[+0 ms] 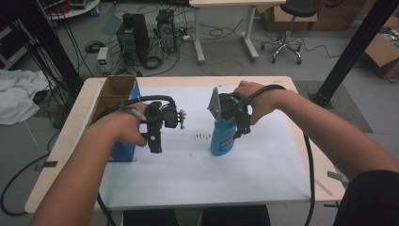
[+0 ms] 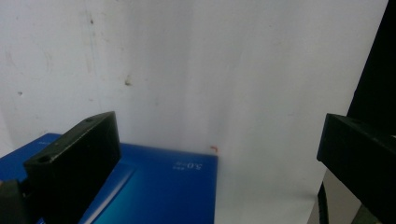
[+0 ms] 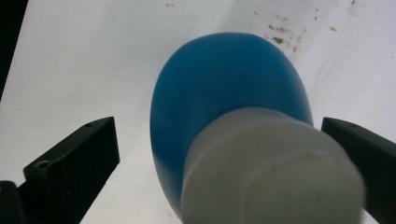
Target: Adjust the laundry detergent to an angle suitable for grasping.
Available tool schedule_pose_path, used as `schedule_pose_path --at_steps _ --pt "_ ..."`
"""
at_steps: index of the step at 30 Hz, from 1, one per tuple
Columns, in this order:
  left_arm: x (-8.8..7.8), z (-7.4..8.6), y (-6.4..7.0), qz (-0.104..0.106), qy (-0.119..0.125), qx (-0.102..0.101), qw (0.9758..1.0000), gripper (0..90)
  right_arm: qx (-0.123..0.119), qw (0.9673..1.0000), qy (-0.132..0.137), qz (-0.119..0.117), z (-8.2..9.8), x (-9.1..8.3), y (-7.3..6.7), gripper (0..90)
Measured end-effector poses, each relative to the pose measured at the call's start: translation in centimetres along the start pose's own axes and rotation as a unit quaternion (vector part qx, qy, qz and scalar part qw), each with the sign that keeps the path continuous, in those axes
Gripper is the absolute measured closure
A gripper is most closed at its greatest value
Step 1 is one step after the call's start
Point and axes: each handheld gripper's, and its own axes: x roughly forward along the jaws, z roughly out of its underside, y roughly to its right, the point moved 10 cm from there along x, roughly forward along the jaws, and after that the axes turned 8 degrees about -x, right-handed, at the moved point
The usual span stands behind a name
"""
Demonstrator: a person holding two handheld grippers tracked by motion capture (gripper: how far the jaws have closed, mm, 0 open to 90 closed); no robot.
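Note:
A blue bottle (image 1: 222,140) with a white cap stands upright near the middle of the white sheet (image 1: 197,174). My right gripper (image 1: 231,123) is directly above it, pointing down. In the right gripper view the blue body (image 3: 224,84) and the cap (image 3: 271,172) lie between the spread jaws of the right gripper (image 3: 219,126), which is open. My left gripper (image 1: 156,143) hangs open at the right side of a blue cardboard box (image 1: 123,151). The left gripper (image 2: 219,119) holds nothing, and the box's blue face (image 2: 159,186) shows under its left jaw.
The box has an open brown top (image 1: 115,89) and stands at the sheet's left edge on the wooden table (image 1: 66,141). Dark smudges (image 1: 201,136) mark the sheet between the grippers. Computer towers (image 1: 134,35), cables and a stool (image 1: 287,28) stand on the floor behind.

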Motion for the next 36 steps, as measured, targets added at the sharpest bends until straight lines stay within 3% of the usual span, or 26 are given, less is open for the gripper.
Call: schedule_pose_path --at_steps 24,36 --pt "0.24 0.23 -0.22 -0.002 -0.002 -0.003 1.0000 0.1 -0.006 1.0000 0.001 -0.004 0.24 0.81 -0.01 6.2" --pt "0.41 0.55 -0.30 -0.003 -0.005 -0.005 1.0000 0.1 -0.009 1.0000 0.001 -0.002 0.10 0.91 0.04 15.0"
